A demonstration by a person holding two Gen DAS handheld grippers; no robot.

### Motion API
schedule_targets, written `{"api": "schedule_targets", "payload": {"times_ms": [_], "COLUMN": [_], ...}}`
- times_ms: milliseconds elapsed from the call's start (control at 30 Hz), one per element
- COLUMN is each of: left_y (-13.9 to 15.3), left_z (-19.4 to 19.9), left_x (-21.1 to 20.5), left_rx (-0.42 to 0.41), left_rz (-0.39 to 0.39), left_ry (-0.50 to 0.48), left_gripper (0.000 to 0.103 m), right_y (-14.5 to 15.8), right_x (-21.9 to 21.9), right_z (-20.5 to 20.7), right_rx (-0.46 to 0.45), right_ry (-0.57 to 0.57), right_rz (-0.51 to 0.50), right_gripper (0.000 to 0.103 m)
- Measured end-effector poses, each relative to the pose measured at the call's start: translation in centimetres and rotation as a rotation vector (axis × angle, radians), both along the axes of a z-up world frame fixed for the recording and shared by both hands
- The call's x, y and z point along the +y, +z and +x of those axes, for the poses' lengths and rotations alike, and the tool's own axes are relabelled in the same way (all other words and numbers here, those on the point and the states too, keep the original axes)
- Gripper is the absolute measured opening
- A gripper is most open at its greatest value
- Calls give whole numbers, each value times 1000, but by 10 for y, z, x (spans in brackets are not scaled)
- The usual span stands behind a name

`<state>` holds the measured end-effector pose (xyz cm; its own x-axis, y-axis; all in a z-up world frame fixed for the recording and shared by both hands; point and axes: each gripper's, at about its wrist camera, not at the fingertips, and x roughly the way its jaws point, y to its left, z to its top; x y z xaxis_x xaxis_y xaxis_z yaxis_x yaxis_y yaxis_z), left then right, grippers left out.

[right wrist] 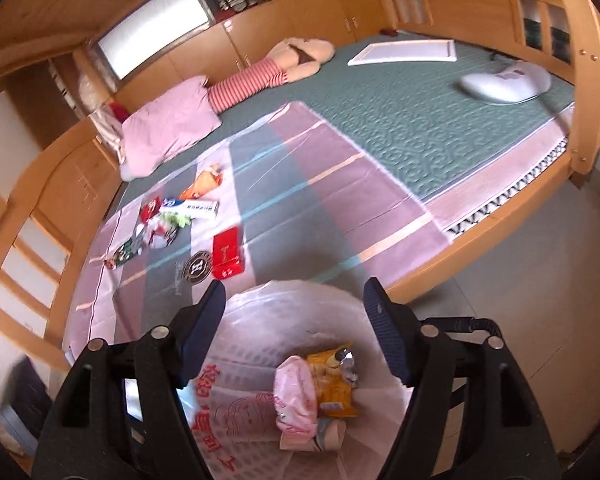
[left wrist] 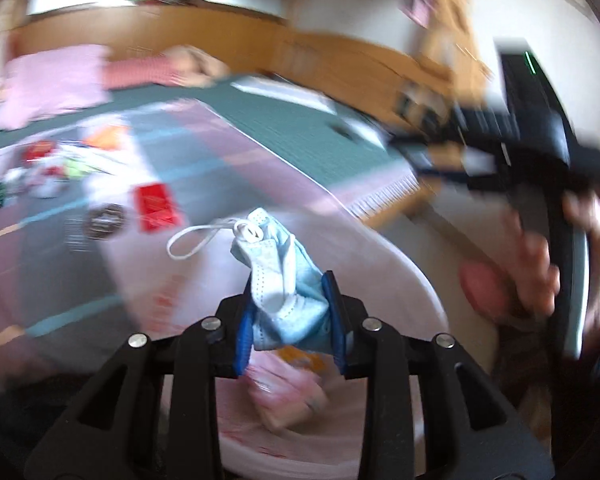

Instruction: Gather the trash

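Left gripper [left wrist: 292, 320] clamped on a crumpled pale-blue face mask [left wrist: 284, 280], pleated fabric, white elastic loop [left wrist: 192, 240] dangling off its far end; mask hangs right over the trash bag [right wrist: 260, 328]. Left wrist view heavily motion-blurred. Right gripper [right wrist: 296, 328] jaws wide apart, nothing between them, ribbed dark-blue pads [right wrist: 384, 336], black plastic body; positioned above the bag mouth.

Bag: thin translucent white plastic with red print, lining a round bin on the grey floor [right wrist: 520, 280] beside the bed. Inside: a scrunched pink plastic bag [right wrist: 296, 396], a yellow glossy snack wrapper [right wrist: 336, 388], some small bits underneath, unclear.

Bed [right wrist: 400, 120] has a green quilted cover, light wood frame and rails. Striped pink/grey/teal plastic sheet [right wrist: 300, 184] spread over the near part, carrying more trash: red flat box [right wrist: 228, 256], round dark disc [right wrist: 198, 268], orange wrapper [right wrist: 204, 180], long white tube box [right wrist: 192, 208], mixed small wrappers [right wrist: 156, 232]. Pink pillow [right wrist: 168, 128], plush doll [right wrist: 284, 64], white panel [right wrist: 404, 52] farther back. Wood cabinets [right wrist: 300, 20] along the wall.
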<state>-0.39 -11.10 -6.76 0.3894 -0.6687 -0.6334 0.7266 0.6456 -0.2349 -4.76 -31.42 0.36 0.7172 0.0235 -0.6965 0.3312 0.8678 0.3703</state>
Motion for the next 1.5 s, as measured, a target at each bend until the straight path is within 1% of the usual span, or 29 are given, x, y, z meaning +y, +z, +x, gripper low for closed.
{"api": "schedule_targets", "payload": {"times_ms": [33, 67, 100, 133, 167, 233, 333, 400, 433, 467, 533, 600, 667, 767, 800, 900, 967, 1033, 1067, 1100, 1133, 1167, 1200, 1233, 1267, 1333, 1367, 1433, 1500], "left_y": [-6, -11, -15, -16, -15, -10, -7, -5, -4, -5, -7, -12, -23, -43, -47, -57, -62, -64, -65, -67, -70, -75, -79, -86, -93, -105, -109, -110, -106], "left_z": [-2, -3, -4, -5, -5, 0, 17, 35, 46, 58, 82, 106, 130, 168, 177, 199, 212, 224, 229, 234, 239, 241, 238, 236, 234, 228, 225, 221, 219], "left_x": [-8, -14, -17, -17, -14, -3, 18, 39, 52, 67, 94, 120, 143, 171, 180, 204, 219, 231, 236, 240, 247, 254, 258, 264, 268, 279, 283, 290, 293], "left_rx": [10, 16, 14, 6, -4, -11, 12, 40, 53, 63, 83, 97, 121, 189, 211, 277, 321, 344, 350, 356, 364, 376, 390, 420, 458, 537, 565, 582, 557], "left_rz": [27, 56, 83, 90, 84, 51, -7, -38, -49, -50, -35, -14, 39, 120, 127, 121, 112, 106, 113, 119, 125, 124, 120, 115, 114, 87, 67, 35, 24], "left_ry": [-29, -49, -56, -51, -41, -4, 96, 184, 244, 312, 431, 546, 643, 759, 794, 888, 938, 978, 1005, 1031, 1067, 1104, 1130, 1154, 1171, 1204, 1217, 1244, 1265], "left_gripper": [40, 54, 61, 73, 81, 90, 93, 93, 93, 94, 95, 96, 96, 96, 96, 96, 96, 96, 96, 96, 96, 96, 96, 96, 96, 96, 96, 96, 96], "right_y": [0, -2, -4, -7, -10, -15, -15, -13, -14, -16, -24, -45, -71, -117, -135, -178, -192, -186, -182, -178, -176, -174, -173, -171, -167, -155, -144, -117, -82], "right_x": [-1, -3, -3, -3, -3, -1, 7, 22, 26, 37, 52, 71, 88, 115, 122, 131, 135, 145, 155, 164, 171, 181, 191, 201, 214, 231, 238, 246, 258], "right_z": [0, -1, -1, 0, 3, 13, 43, 78, 89, 113, 145, 192, 230, 284, 301, 329, 335, 333, 333, 332, 331, 329, 328, 328, 328, 330, 331, 336, 341], "right_rx": [1, 3, 6, 10, 15, 30, 62, 92, 99, 116, 151, 233, 328, 478, 532, 658, 679, 633, 614, 604, 597, 591, 589, 592, 600, 589, 561, 460, 301], "right_ry": [-4, -7, -9, -8, -4, 10, 55, 115, 130, 164, 224, 275, 301, 328, 324, 273, 250, 255, 299, 342, 383, 437, 485, 531, 584, 625, 623, 592, 582], "right_rz": [-4, -7, -5, 1, 14, 38, 39, 7, 1, -17, -25, 8, 32, -3, -33, -115, -126, -156, -161, -135, -84, -7, 39, 48, 13, -114, -192, -295, -357], "right_gripper": [73, 74, 74, 75, 75, 75, 76, 81, 81, 84, 89, 90, 90, 90, 90, 90, 89, 72, 59, 56, 56, 56, 56, 56, 56, 67, 74, 75, 78]}}
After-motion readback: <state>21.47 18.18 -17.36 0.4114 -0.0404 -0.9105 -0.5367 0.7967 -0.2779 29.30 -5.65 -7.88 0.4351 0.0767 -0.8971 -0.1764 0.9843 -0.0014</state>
